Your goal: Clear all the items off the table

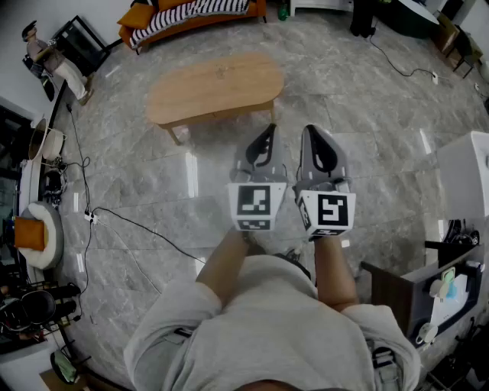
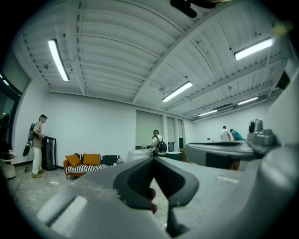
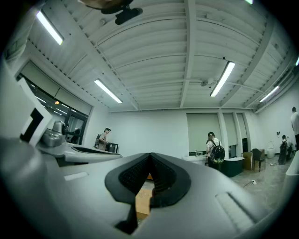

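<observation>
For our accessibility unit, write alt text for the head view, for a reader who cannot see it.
Seen from above, a person holds a left gripper and right gripper side by side, both shut and empty, aimed at a wooden coffee table on a grey stone floor. A striped sofa stands beyond it.

Striped sofa (image 1: 186, 13), grey marble floor (image 1: 153, 179)

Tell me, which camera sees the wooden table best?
The head view: it looks down on the wooden table and shows its whole oval top. The right gripper view catches only a sliver of brown wood between the jaws. The left gripper view shows none of it.
</observation>
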